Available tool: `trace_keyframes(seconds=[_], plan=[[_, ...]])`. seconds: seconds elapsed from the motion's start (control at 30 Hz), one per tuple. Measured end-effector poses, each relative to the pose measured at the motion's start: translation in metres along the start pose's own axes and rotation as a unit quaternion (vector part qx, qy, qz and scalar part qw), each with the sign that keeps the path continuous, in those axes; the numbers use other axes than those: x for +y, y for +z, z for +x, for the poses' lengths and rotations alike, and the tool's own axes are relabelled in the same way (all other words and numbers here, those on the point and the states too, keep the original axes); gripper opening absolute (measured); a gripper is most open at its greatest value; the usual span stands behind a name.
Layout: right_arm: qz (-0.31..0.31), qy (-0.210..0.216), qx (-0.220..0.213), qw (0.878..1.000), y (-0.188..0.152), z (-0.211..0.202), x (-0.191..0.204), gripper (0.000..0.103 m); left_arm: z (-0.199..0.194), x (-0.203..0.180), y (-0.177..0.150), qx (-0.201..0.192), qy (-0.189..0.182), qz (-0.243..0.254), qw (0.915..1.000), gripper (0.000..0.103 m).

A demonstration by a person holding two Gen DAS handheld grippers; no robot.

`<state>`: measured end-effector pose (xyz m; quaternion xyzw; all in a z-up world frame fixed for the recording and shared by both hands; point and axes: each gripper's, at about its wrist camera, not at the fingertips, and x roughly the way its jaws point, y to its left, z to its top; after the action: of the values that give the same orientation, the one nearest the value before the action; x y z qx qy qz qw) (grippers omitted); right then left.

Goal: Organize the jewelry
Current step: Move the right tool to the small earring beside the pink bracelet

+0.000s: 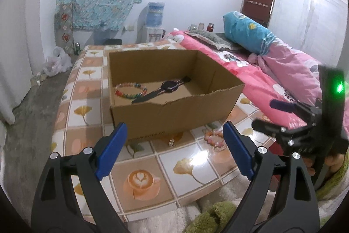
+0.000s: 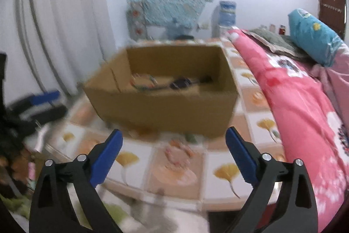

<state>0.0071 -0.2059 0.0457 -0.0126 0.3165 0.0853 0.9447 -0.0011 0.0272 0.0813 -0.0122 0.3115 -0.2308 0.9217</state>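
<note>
- Left tongs (image 1: 174, 141): blue pads, black arms, spread wide, holding nothing.
- Right tongs (image 2: 174, 145): likewise wide and empty; this view is motion-blurred.
- Pink bead bracelet (image 1: 213, 137): round, on the glossy tile-patterned tabletop (image 1: 196, 167), just before the box.
- Cardboard box (image 1: 174, 110): open, torn front rim; holds a multicoloured bead bracelet (image 1: 130, 90) and a black wristwatch (image 1: 163, 88), sharp in the left view only.

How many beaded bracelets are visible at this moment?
2. A multicoloured beaded bracelet lies inside the brown cardboard box, beside a black wristwatch; a pink-orange beaded bracelet lies on the tiled tabletop before the box. More may be hidden.
</note>
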Motion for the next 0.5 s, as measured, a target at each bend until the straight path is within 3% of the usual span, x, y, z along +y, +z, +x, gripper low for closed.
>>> trace_keyframes(seconds=[0.2, 0.37, 0.5], plan=[[-0.024, -0.075, 0.046, 0.996, -0.019, 0.020, -0.001, 0.095, 0.016, 0.004, -0.018, 0.023, 0.001, -0.011, 0.9997, 0.085], [-0.015, -0.077, 0.044, 0.996, -0.023, 0.022, -0.004, 0.096, 0.033, 0.002, -0.028, 0.047, -0.003, -0.009, 0.9989, 0.085], [0.019, -0.046, 0.046, 0.998, -0.028, 0.030, -0.018, 0.096, 0.046, 0.000, -0.032, 0.060, -0.006, -0.007, 0.9982, 0.085]])
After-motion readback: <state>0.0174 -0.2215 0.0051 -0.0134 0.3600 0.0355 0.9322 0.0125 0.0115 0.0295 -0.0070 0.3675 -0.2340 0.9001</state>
